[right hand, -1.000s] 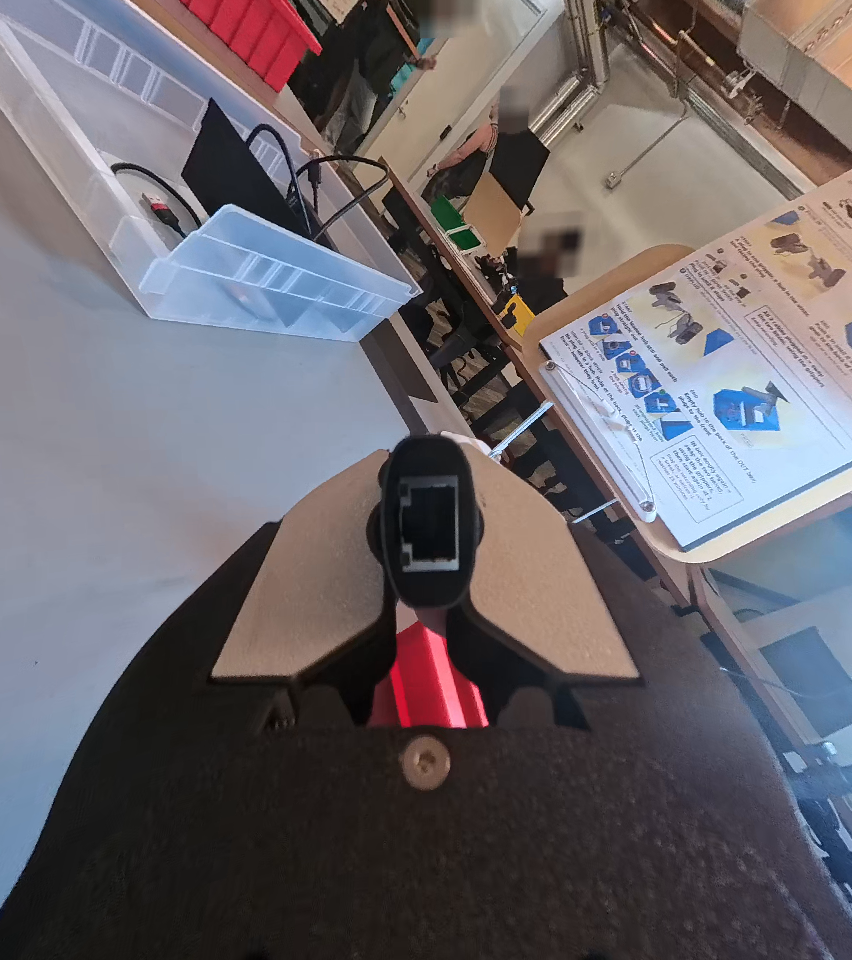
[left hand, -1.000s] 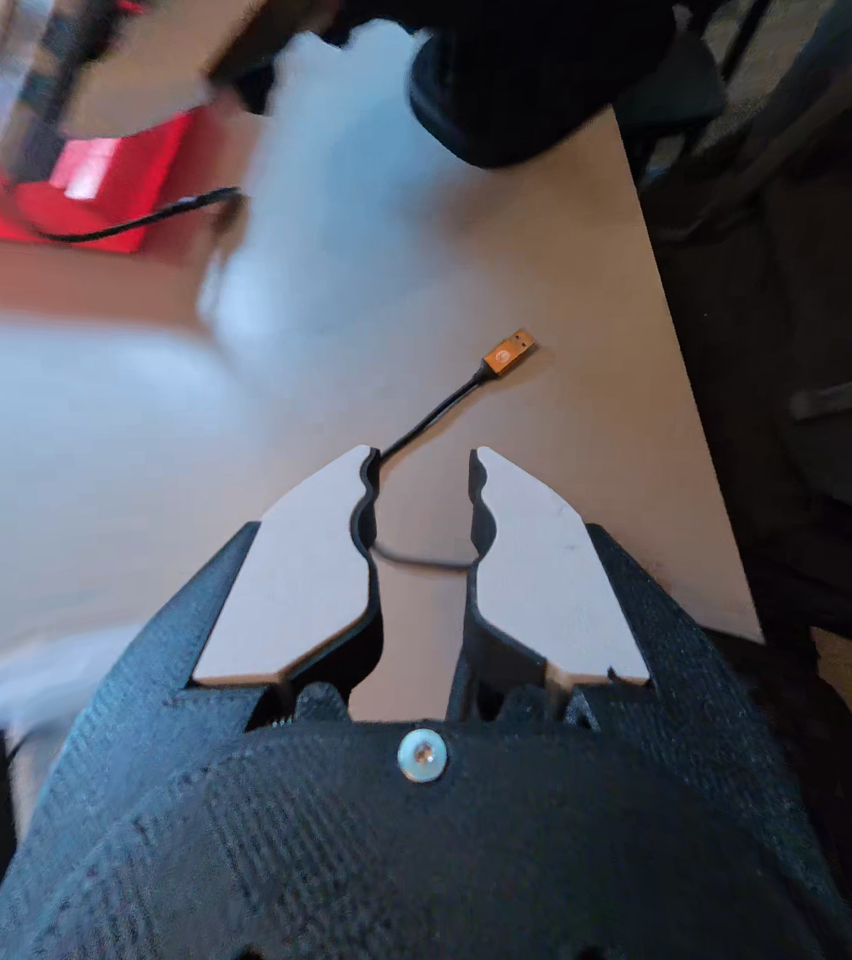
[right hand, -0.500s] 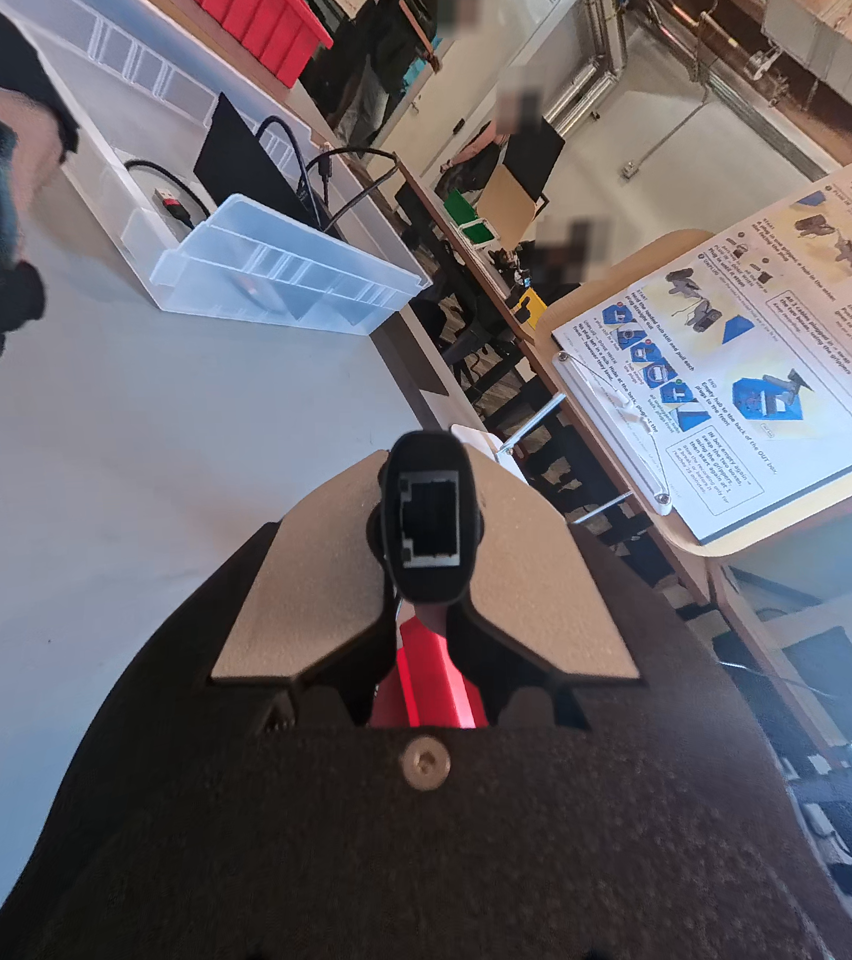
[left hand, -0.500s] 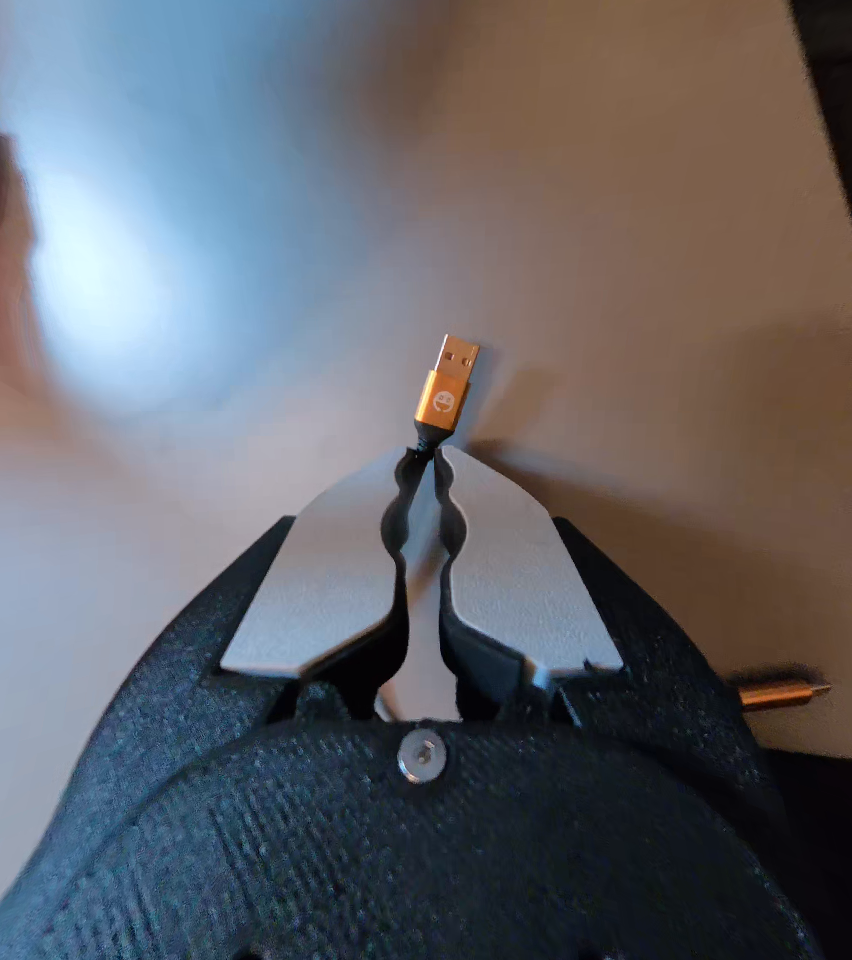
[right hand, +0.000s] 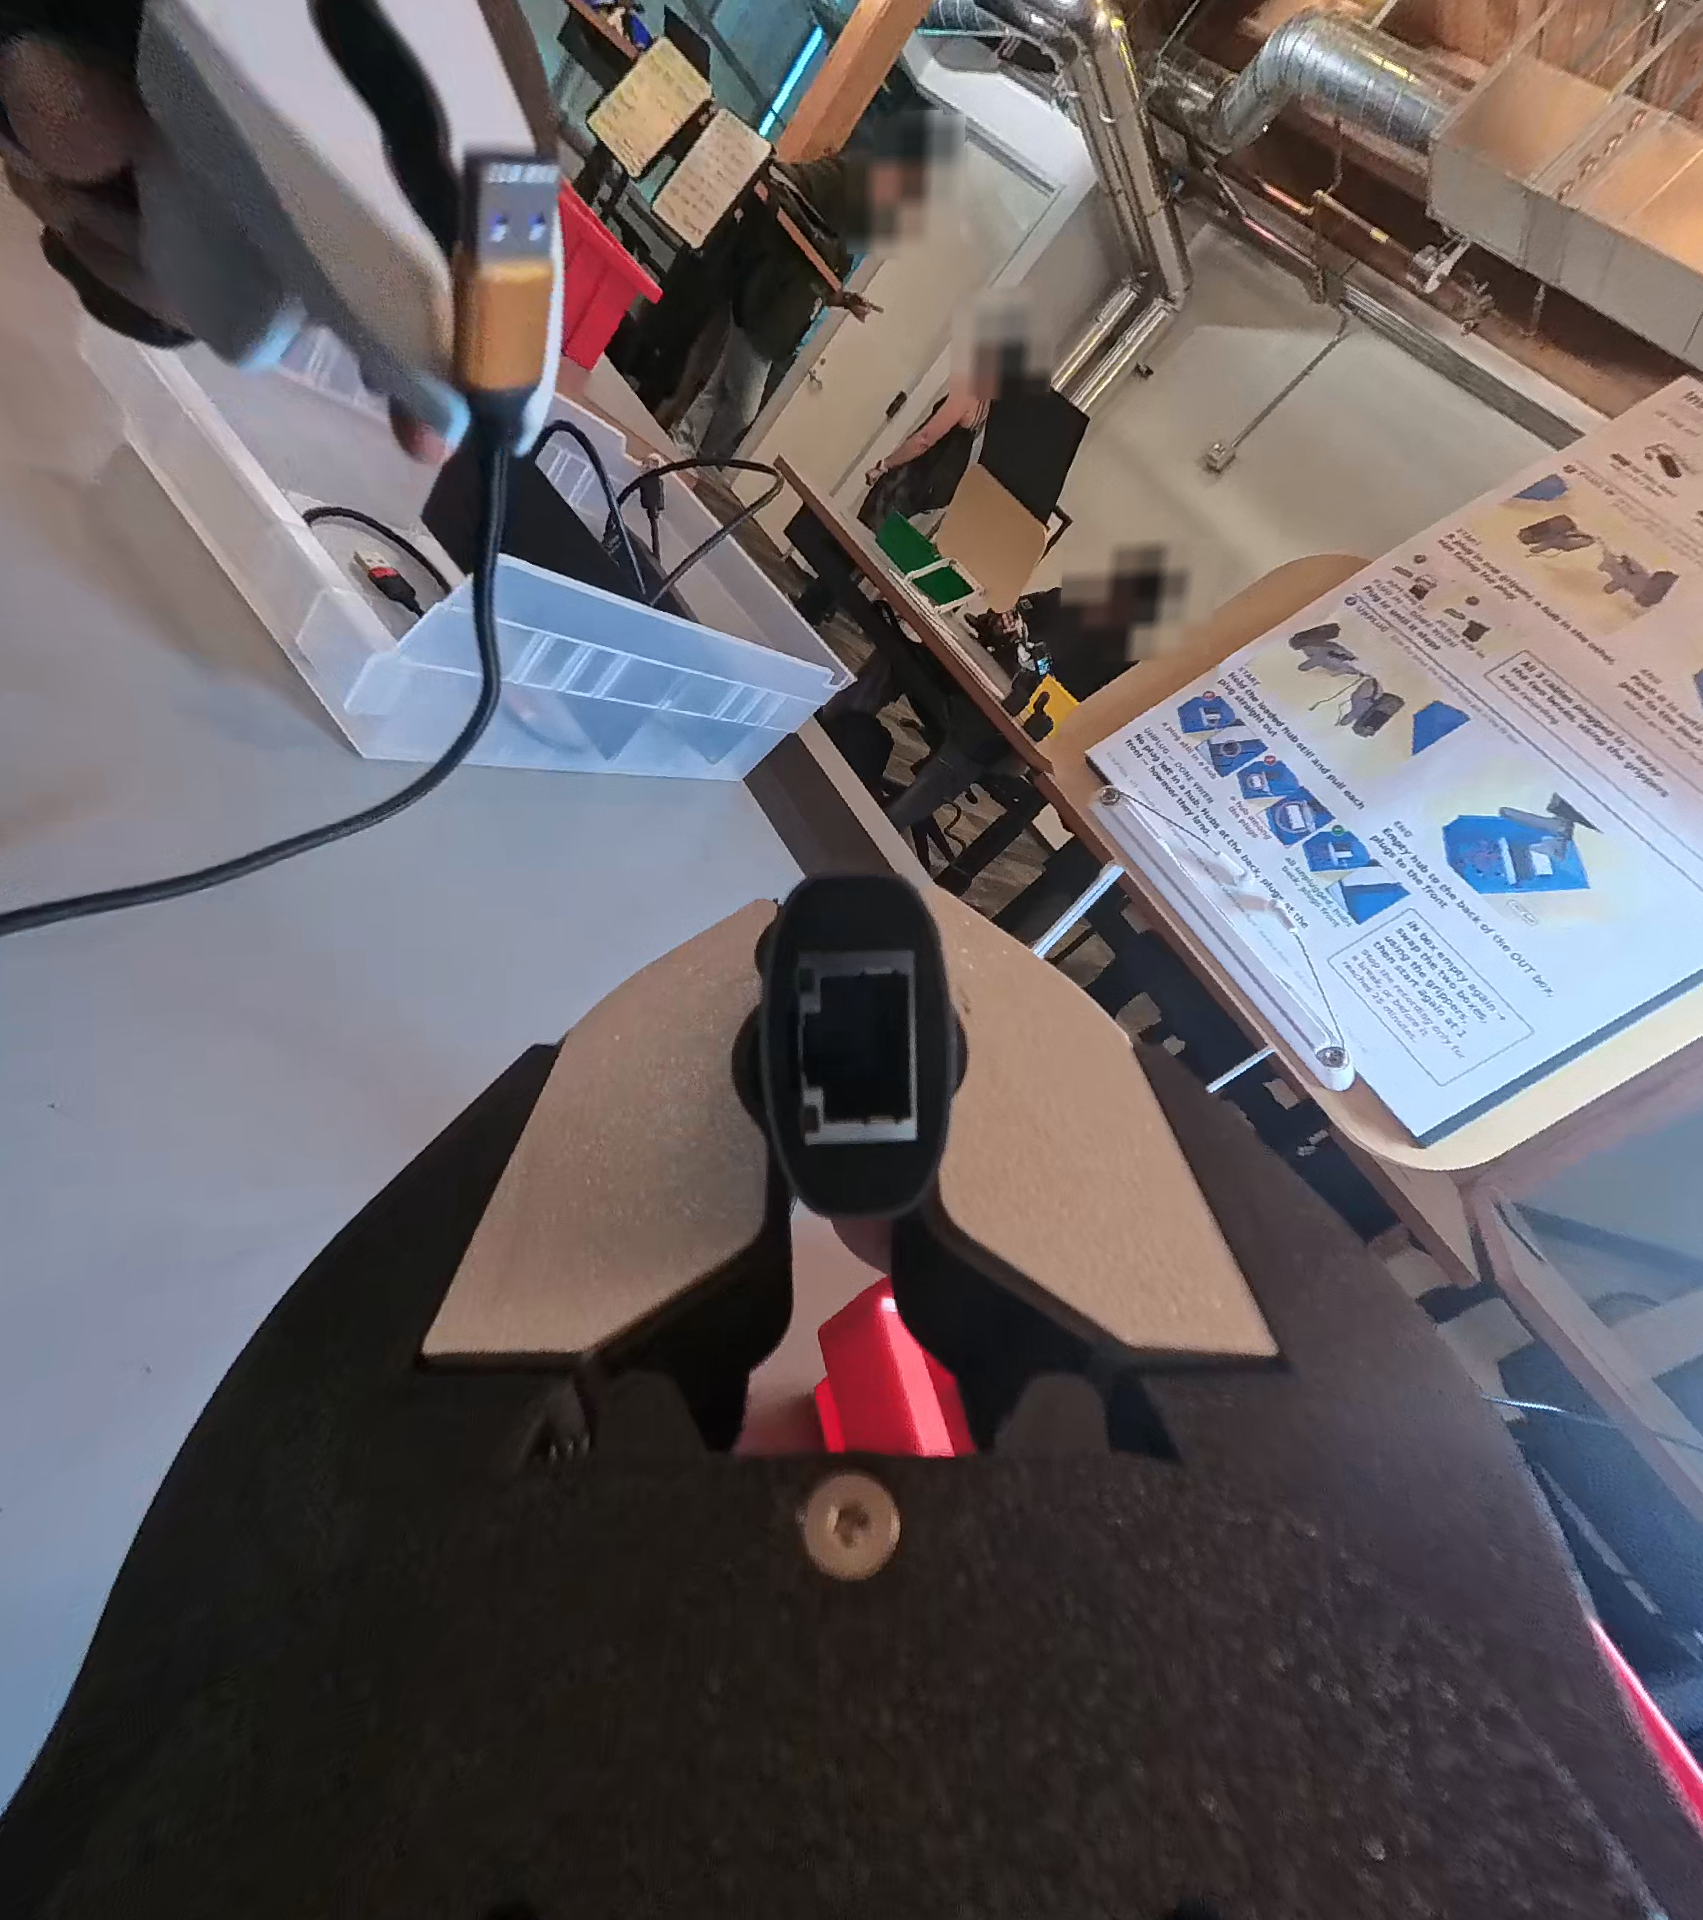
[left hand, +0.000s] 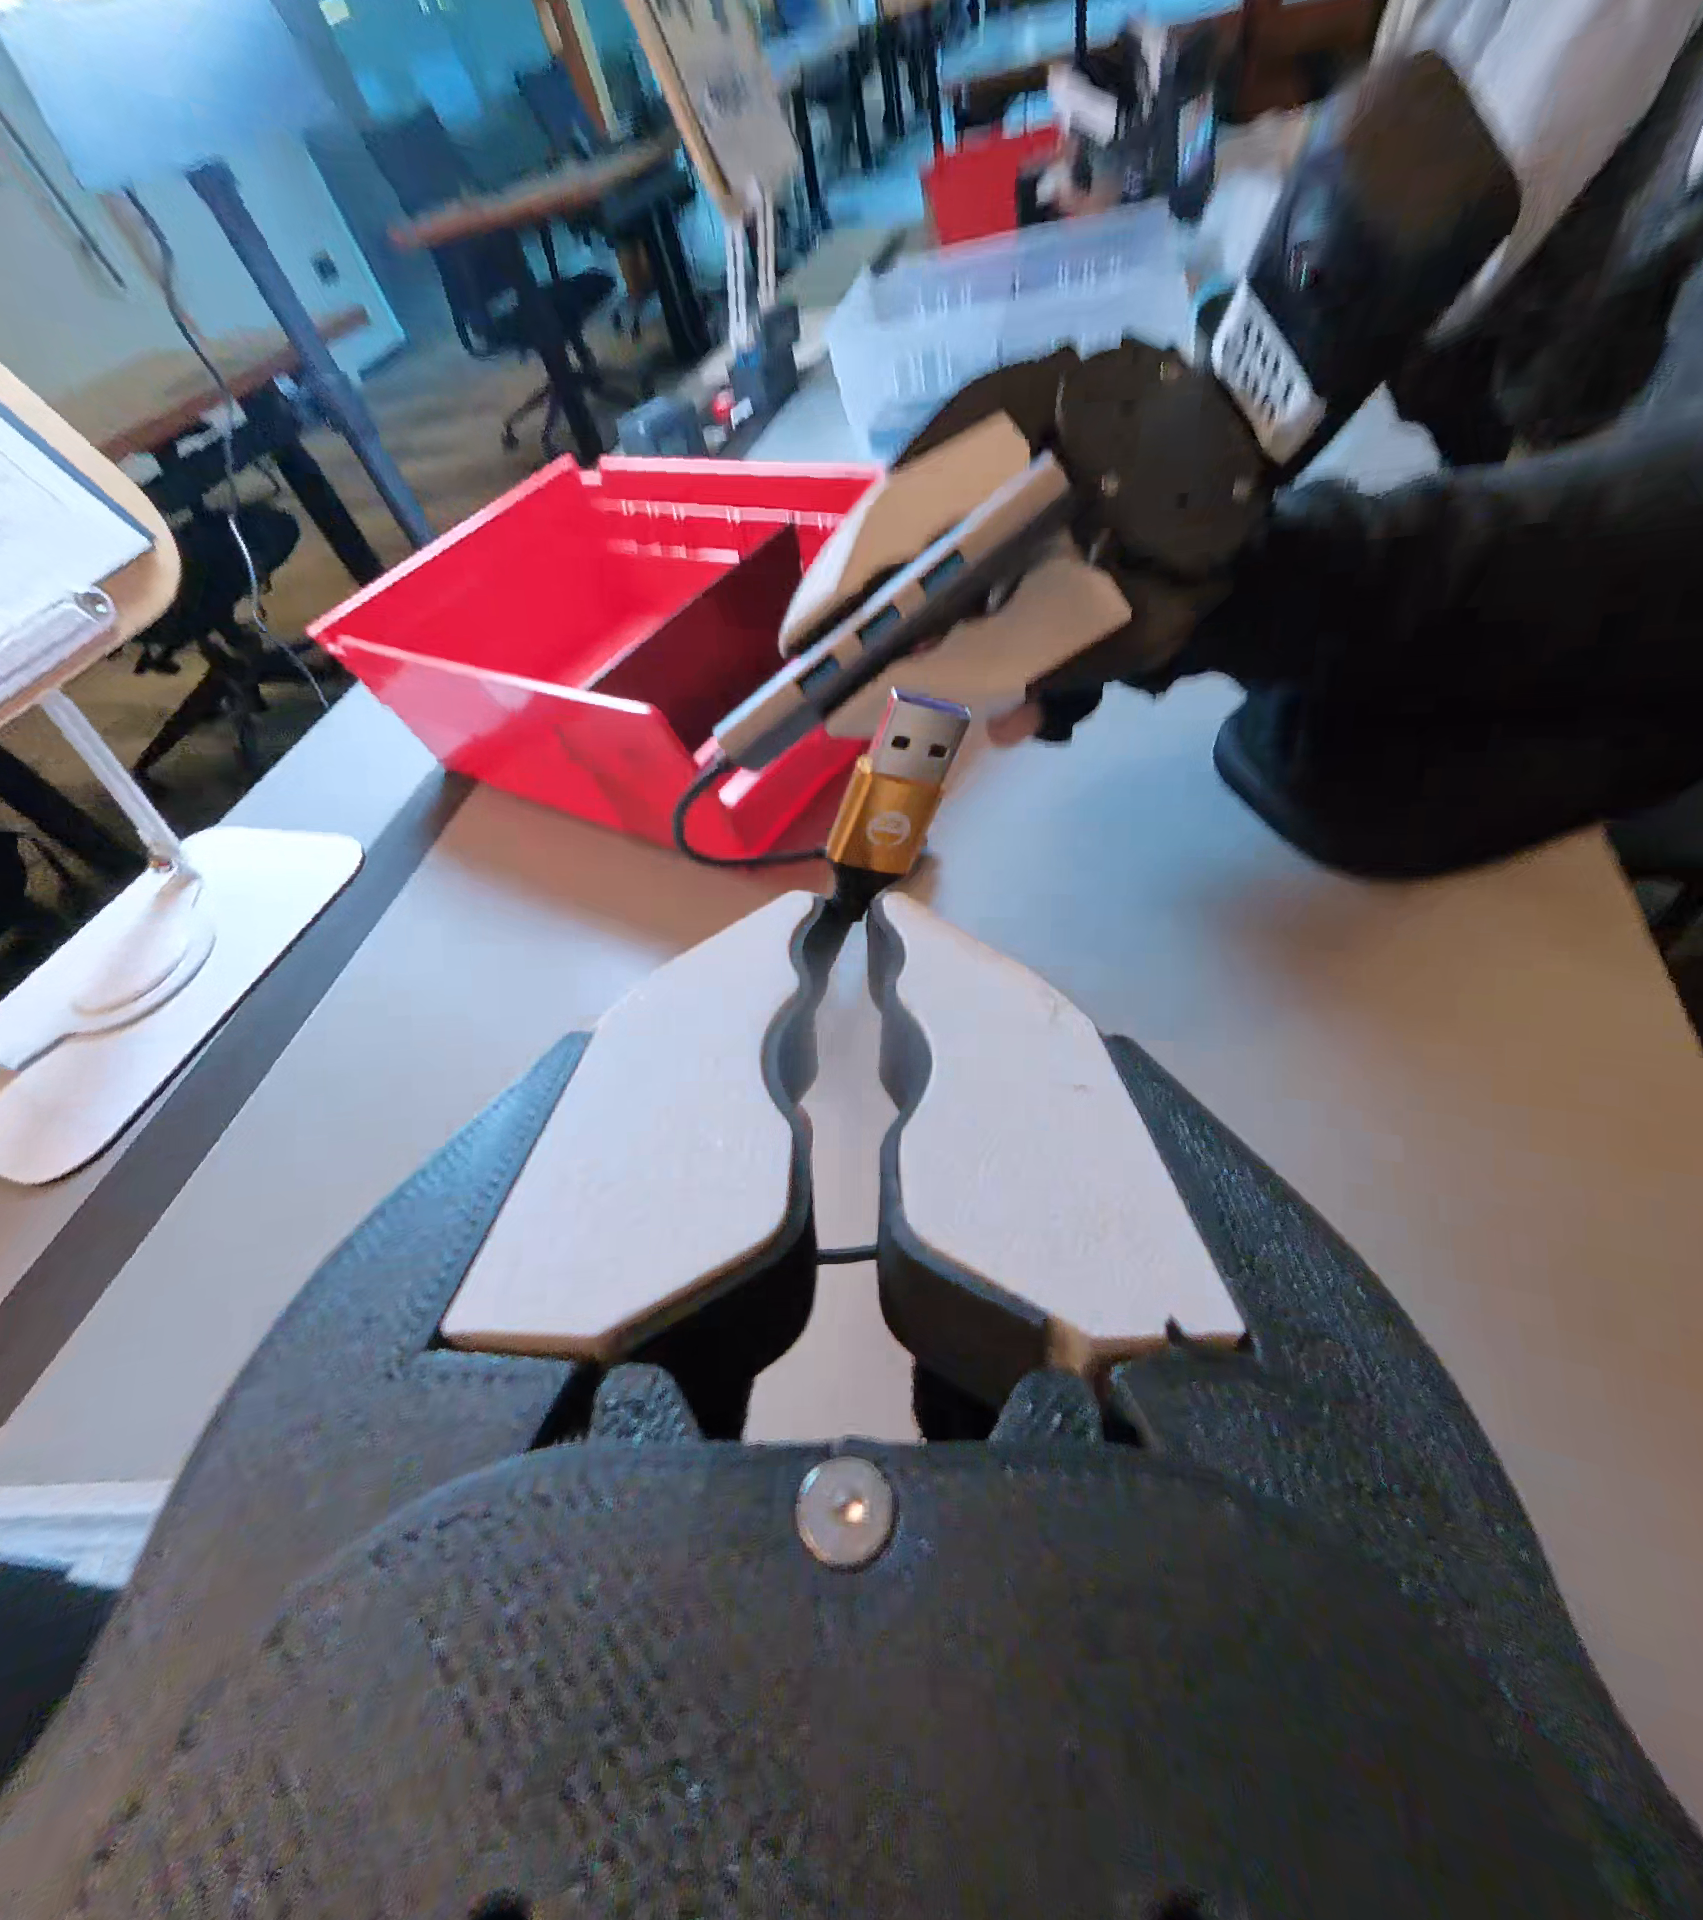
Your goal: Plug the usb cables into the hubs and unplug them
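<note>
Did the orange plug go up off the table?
Yes. The orange plug, pinched in the left gripper, has risen off the table toward the hub.

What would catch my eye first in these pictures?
Probably the orange USB plug, pinched at its cable by the left gripper and raised close to the grey hub held in the right gripper. Behind them, a bright red bin sits on the table.

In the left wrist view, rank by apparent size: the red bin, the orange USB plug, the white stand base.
1. red bin
2. white stand base, though it sits nearer the camera, so true order is unsure
3. orange USB plug, clearly smallest
</note>
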Demonstrator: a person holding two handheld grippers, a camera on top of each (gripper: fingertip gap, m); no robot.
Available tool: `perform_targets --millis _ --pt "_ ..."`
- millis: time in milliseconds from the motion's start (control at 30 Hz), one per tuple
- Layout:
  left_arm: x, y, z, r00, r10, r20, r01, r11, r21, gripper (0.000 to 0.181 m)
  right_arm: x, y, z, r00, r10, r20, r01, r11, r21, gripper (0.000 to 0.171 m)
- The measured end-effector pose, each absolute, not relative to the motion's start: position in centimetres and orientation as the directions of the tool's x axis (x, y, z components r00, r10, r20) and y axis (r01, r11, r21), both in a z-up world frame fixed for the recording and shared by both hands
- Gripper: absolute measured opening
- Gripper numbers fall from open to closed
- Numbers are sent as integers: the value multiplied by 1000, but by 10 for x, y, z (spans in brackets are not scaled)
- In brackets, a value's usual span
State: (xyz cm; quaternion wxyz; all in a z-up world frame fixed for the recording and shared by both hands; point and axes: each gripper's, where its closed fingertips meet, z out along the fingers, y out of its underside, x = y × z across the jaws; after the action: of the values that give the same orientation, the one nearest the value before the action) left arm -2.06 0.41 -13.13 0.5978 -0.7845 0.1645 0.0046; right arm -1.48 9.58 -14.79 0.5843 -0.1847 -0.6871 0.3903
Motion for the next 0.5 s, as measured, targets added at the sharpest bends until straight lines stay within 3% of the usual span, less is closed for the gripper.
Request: perform_targets --millis 200,367,500 --pt "-19 -5 -142 958 -233 -170 -202 -124 -971 6 -16 95 -153 -253 695 673 -185 648 -738 18" --pt "-5 -27 -188 926 -270 -263 -331 -251 -910 7 -17 96 -155 -252 692 676 -176 654 -736 18" --pt "28 -60 -224 850 -445 -281 -466 -389 -795 3 -19 97 -157 -251 692 677 -166 658 -734 18"
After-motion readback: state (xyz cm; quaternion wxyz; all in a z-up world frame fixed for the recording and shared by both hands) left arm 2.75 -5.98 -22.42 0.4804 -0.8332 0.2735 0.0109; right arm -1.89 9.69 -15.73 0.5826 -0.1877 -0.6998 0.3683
